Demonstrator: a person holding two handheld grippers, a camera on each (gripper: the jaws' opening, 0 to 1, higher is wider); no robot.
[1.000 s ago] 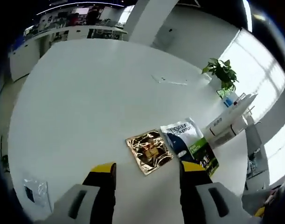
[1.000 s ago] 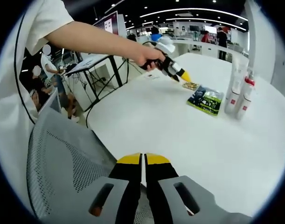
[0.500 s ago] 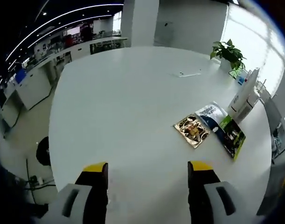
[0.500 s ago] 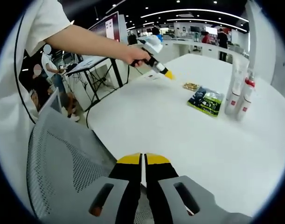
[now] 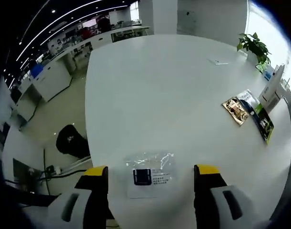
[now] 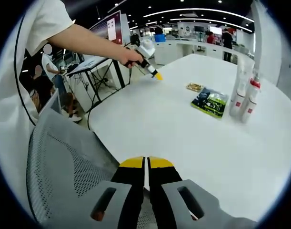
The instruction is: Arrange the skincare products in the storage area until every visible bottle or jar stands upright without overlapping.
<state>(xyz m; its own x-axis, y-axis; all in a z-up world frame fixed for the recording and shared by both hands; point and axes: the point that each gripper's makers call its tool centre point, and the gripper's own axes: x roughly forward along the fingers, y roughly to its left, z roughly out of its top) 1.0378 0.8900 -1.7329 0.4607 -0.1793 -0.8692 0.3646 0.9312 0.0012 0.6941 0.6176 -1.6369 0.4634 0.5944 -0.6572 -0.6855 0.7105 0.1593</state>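
In the left gripper view the left gripper [image 5: 150, 172] hovers over the white table [image 5: 159, 86] with its yellow-tipped jaws wide apart and nothing between them. Just ahead, between the jaws, lies a clear plastic bag [image 5: 151, 174] with a dark label whose print is too small to read. Far off to the right lie a gold sachet [image 5: 235, 110] and a dark green packet [image 5: 260, 120]; beyond them a white bottle [image 5: 272, 92] stands, partly cut off by the edge.

In the right gripper view the right gripper [image 6: 146, 163] has its jaws pressed together, empty, above a grey mesh chair [image 6: 64, 167]. Two white bottles [image 6: 244, 95] stand upright, far ahead on the right.
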